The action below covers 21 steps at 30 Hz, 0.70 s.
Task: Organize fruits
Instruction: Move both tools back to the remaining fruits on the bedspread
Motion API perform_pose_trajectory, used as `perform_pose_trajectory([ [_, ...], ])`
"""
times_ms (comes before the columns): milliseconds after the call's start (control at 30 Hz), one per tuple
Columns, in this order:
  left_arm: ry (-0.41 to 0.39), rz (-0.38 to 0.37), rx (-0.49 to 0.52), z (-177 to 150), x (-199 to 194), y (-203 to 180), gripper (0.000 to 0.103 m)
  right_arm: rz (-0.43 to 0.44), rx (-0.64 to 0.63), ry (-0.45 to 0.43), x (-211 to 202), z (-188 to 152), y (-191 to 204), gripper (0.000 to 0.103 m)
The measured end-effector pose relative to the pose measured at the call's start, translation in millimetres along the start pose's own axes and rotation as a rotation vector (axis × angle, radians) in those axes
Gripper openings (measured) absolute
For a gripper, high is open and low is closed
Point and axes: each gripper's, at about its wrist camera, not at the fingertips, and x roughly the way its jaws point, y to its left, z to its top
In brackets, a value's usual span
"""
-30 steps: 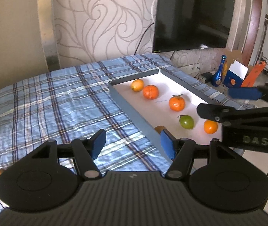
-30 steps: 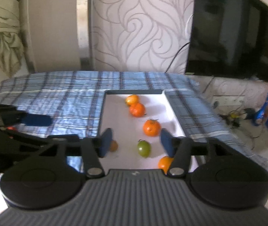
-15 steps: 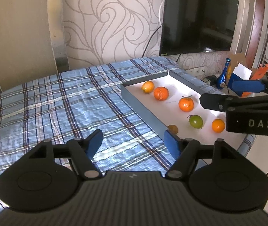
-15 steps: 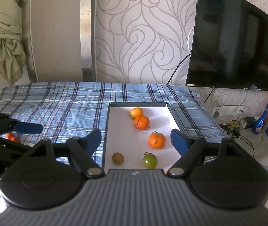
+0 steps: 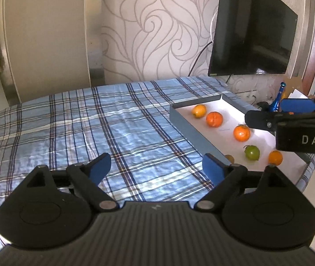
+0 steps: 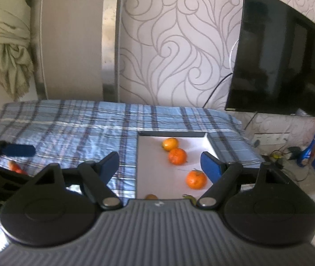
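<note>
Looking along the left gripper [image 5: 155, 166], we see its blue pads spread wide over the blue plaid cloth [image 5: 91, 128], nothing between them; the jaws have just been opening. At the right of that frame sits the shallow tray [image 5: 192, 130], grey-walled with a white floor, holding the fruits: a yellowish one [image 5: 198, 110] at its far end, then two oranges [image 5: 214, 119] in a line, a green fruit [image 5: 252, 152], a small orange one [image 5: 275, 157], and a brown one [image 5: 230, 158] half hidden behind the tray wall. Our right gripper [image 6: 159, 166] is spread wide too, holding nothing, in the lower middle of its own view above the tray's left wall. At the left edge of that view, some orange-red pieces [image 6: 14, 167] lie on the cloth, possibly more fruit; the blur prevents us telling.
</note>
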Motion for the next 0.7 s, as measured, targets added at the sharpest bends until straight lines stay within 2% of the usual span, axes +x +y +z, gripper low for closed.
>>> perform_pose_trajectory([
  [233, 0.006, -0.005, -0.016, -5, -4, 5, 0.092, 0.083, 0.016, 0.010, 2, 4, 7, 0.081],
  [433, 0.014, 0.051, -0.055, -12, -9, 23, 0.092, 0.187, -0.018, 0.023, 8, 2, 28, 0.081],
  [667, 0.005, 0.116, -0.037, -28, -27, 45, 0.092, 0.235, -0.052, 0.025, 14, 4, 47, 0.081],
  [700, 0.010, 0.118, -0.040, -33, -30, 48, 0.092, 0.252, -0.056, 0.028, 16, 4, 49, 0.078],
])
